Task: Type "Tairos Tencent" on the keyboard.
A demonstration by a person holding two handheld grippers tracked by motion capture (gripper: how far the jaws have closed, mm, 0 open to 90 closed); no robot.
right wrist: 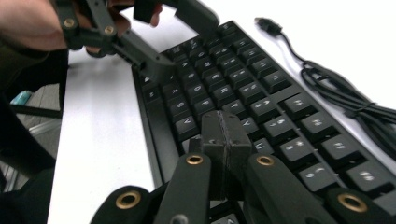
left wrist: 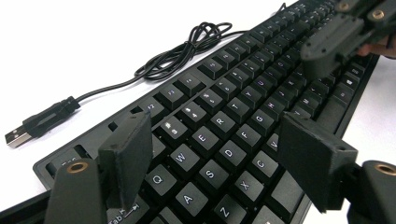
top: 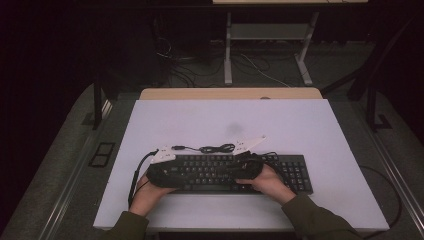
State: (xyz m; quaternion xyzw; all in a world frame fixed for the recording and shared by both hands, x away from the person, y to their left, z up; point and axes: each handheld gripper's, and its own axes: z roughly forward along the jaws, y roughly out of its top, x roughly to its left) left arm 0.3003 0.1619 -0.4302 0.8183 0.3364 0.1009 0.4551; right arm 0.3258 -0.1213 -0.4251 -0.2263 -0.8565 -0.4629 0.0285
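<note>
- Keyboard [top: 235, 172] is what you are working on: it lies flat on the white surface [top: 300, 130], near your edge, its long side running left to right, with both claws over its left and middle keys.
- Your left claw [left wrist: 215, 154] hangs over the letter block with its jaws wide apart; in the left gripper view the Q, W, E, A, S, D keys sit between and just beyond the pads, and nothing is gripped.
- Your right claw [right wrist: 225, 135] has its jaws pressed together with nothing between them, the joined tip pointing down at the middle rows. Whether it touches a key, I cannot tell.
- Judging by that closed tip, you are at the key-pressing step, using the right claw as a single finger while the left waits nearby.
- Next you need a short, straight push on one key only, keeping the tip centred so it does not catch a neighbour.
- Cable [top: 215, 148] lies loosely coiled on the surface just behind the keyboard, its USB plug [left wrist: 16, 136] free and unconnected, apart from both claws.
- Keep the left claw clear of the right one; they hang near each other above the keys.
</note>
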